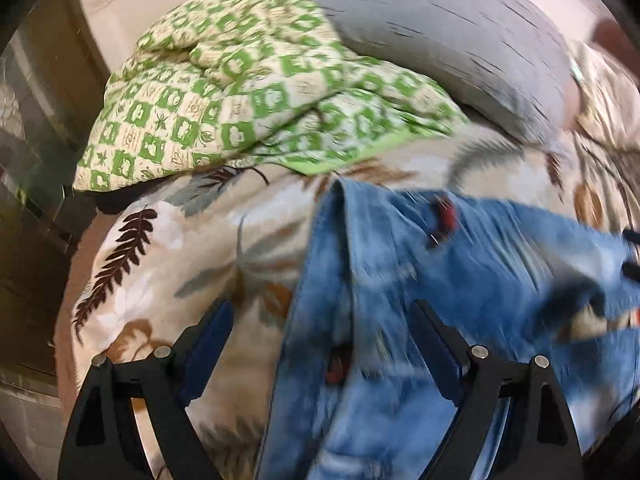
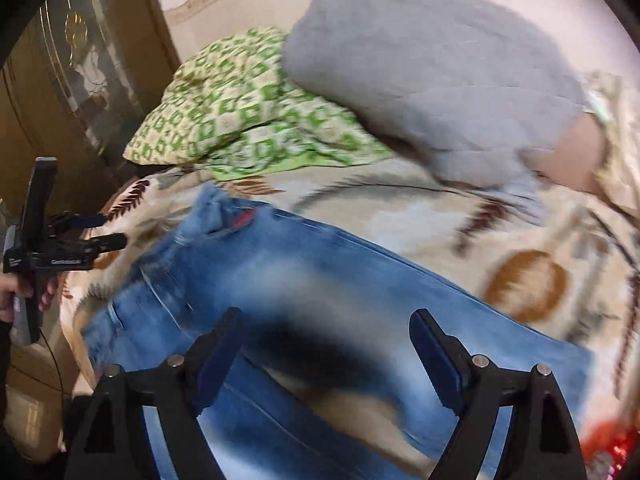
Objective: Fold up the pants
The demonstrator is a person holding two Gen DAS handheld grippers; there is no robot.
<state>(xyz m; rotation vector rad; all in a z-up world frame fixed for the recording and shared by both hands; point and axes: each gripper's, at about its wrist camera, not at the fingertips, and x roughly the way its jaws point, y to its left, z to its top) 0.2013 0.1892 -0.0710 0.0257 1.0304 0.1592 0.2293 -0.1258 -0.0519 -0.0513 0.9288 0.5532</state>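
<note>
The blue pants point(image 2: 304, 280) lie spread on the bed's leaf-patterned blanket point(image 2: 460, 220), their fabric blurred in both views. Beyond the pants, a green-and-cream checked quilt point(image 1: 224, 92) is heaped on the blanket, and a grey pillow point(image 1: 440, 28) rests against the quilt's far side. The left tool point(image 1: 322, 312) hangs over one edge of the pants, fingers spread wide with nothing between them. The right tool point(image 2: 326, 320) hovers above the middle of the pants, also gaping and empty. In the right wrist view, the left tool point(image 2: 108, 232) reaches toward the pants' bunched end. A wooden cabinet point(image 2: 80, 80) stands beyond the quilt.
</note>
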